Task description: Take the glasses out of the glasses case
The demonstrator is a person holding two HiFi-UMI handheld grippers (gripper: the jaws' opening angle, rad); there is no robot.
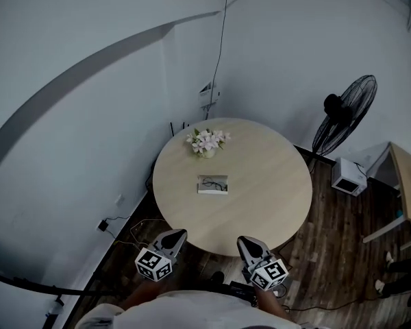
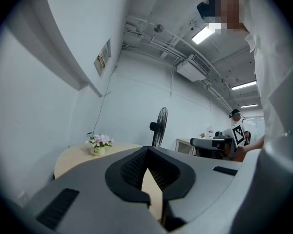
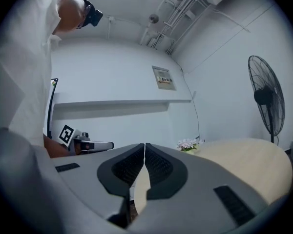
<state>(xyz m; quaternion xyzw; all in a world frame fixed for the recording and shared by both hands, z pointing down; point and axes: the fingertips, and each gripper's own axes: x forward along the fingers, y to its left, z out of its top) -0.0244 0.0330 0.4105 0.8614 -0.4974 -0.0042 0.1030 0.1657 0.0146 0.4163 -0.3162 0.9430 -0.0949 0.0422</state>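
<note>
An open glasses case (image 1: 212, 184) lies near the middle of the round wooden table (image 1: 274, 197), with dark glasses inside it. My left gripper (image 1: 176, 236) hangs at the table's near edge, left of centre, jaws shut with nothing between them. My right gripper (image 1: 247, 242) hangs at the near edge to the right, also shut and empty. Both are well short of the case. In the left gripper view the jaws (image 2: 147, 152) meet at their tips; in the right gripper view the jaws (image 3: 144, 147) are pressed together. The case is hidden in both gripper views.
A small pot of pink-white flowers (image 1: 207, 142) stands at the table's far side. A black standing fan (image 1: 346, 112) is right of the table, with a white box (image 1: 348, 177) on the floor and a second table's corner (image 1: 407, 184). Cables run along the wall at left.
</note>
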